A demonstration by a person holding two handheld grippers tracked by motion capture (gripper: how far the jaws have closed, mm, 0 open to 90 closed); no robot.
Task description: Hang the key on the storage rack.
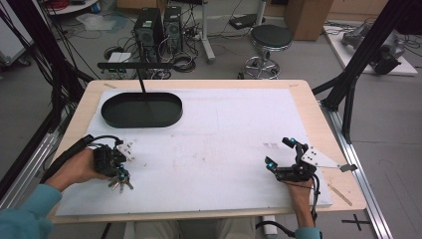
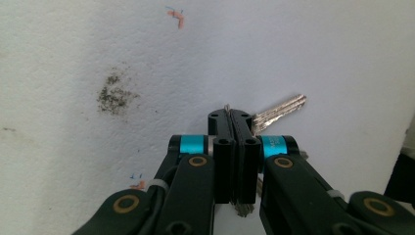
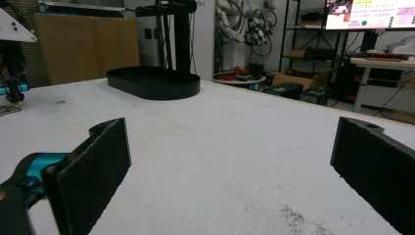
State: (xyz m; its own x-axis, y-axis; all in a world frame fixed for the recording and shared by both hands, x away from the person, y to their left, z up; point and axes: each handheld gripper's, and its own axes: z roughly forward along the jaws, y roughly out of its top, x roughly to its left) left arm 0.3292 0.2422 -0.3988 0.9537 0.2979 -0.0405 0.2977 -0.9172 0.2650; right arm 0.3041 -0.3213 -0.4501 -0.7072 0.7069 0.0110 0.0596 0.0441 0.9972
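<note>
Where the white sheet covers the desk, a bunch of keys is held near the front left corner by the left tool. In the left gripper view the jaws of that tool are seen pressed together on the bunch, with one silver key blade jutting out to the right just above the sheet. The right tool is held low over the sheet near the front right edge, its jaws spread wide with nothing between them. A black oval tray is seen at the far left of the desk, well apart from both tools.
</note>
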